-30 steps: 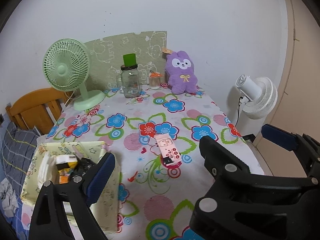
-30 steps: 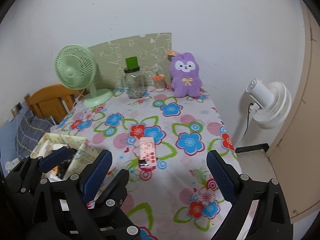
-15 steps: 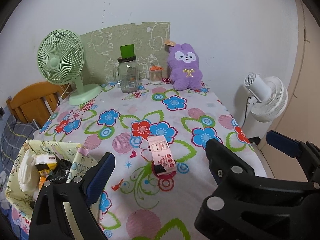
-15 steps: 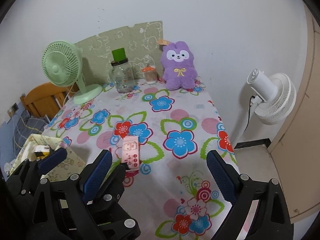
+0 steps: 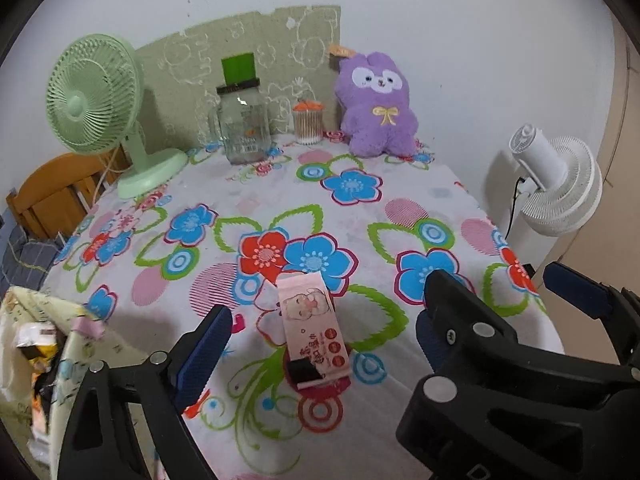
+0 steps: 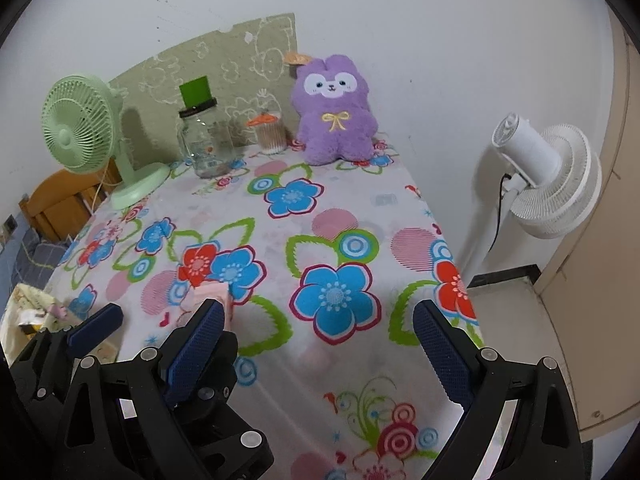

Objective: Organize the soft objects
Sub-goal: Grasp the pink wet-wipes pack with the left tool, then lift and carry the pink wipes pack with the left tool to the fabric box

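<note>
1. Soft pink tissue pack printed with a cartoon face (image 5: 313, 330) lies flat on the flower-patterned cloth of the surface (image 5: 400, 208), near its front edge, between and just ahead of the left hand-held gripper (image 5: 320, 344) fingers.
2. One purple plush rabbit with a yellow bow (image 5: 375, 106) sits upright at the back of the surface against the wall.
3. One pale yellow fabric bin (image 5: 76, 344) stands at the front left corner; it holds packets and wrappers, too jumbled to count.
4. One clear glass jar with a green block on its lid (image 5: 242, 120) stands at the back; its contents cannot be made out.
5. One small clear tub with an orange lid (image 5: 307, 122), packed with cotton swabs, stands between the jar and the rabbit.
6. Two fans: one green desk fan (image 5: 96, 108) on the surface, one white fan (image 5: 556, 184) beside it.
7. Left hand-held gripper: spread, holding nothing.
8. Right hand-held gripper (image 6: 320, 352): spread, empty, over bare cloth to the right of the pack.
</note>
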The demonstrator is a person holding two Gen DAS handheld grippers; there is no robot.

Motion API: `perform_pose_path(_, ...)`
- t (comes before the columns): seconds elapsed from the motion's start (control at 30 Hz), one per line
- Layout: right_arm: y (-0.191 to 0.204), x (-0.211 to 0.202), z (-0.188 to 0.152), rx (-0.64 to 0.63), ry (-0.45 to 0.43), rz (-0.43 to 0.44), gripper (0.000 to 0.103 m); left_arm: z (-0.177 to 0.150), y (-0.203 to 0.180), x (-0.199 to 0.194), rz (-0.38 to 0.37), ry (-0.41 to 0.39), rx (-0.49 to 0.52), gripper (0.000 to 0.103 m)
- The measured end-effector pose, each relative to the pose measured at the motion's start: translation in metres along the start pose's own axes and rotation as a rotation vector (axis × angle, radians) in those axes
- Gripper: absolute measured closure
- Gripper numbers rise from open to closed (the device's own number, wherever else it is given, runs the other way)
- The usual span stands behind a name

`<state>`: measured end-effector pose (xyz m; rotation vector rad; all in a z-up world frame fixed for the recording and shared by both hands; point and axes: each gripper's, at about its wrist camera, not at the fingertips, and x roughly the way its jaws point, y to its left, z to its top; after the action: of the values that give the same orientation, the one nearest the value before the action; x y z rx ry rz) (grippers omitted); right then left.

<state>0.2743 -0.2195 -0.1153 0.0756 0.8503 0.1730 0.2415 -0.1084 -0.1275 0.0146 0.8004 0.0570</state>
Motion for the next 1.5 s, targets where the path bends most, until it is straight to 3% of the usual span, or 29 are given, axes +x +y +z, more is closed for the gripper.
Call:
perform_pose_path(0.5, -0.002, 0.056, -0.007, -0.006, 0.071, -0.012, 0.006, -0.009, 0.011, 0.062, -0.005, 0.129, -0.055, 0.031)
perform_pose_path(0.67, -0.002, 0.059, -0.008, -0.008, 0.076, -0.007, 0.006, -0.009, 0.011, 0.062, -0.005, 0.113, -0.053, 0.034)
perform_pose_path(0.8, -0.002, 0.059, -0.008, -0.007, 0.076, -0.004, 0.006, -0.008, 0.01, 0.06, -0.009, 0.103, -0.042, 0.061)
perform_pose_path(0.83, -0.002, 0.059, -0.008, -0.007, 0.076, -0.005, 0.006, -0.008, 0.009, 0.059, -0.005, 0.109, -0.037, 0.062)
perform_pose_path(1.07, -0.001, 0.051, -0.01, -0.014, 0.074, -0.002, 0.006, -0.01, 0.008, 0.051, 0.01, 0.106, -0.01, 0.064)
perform_pose_path(1.5, 0.008, -0.002, -0.012, -0.056, 0.032, 0.022, 0.006, -0.013, 0.008, -0.004, -0.008, 0.061, 0.026, 0.064)
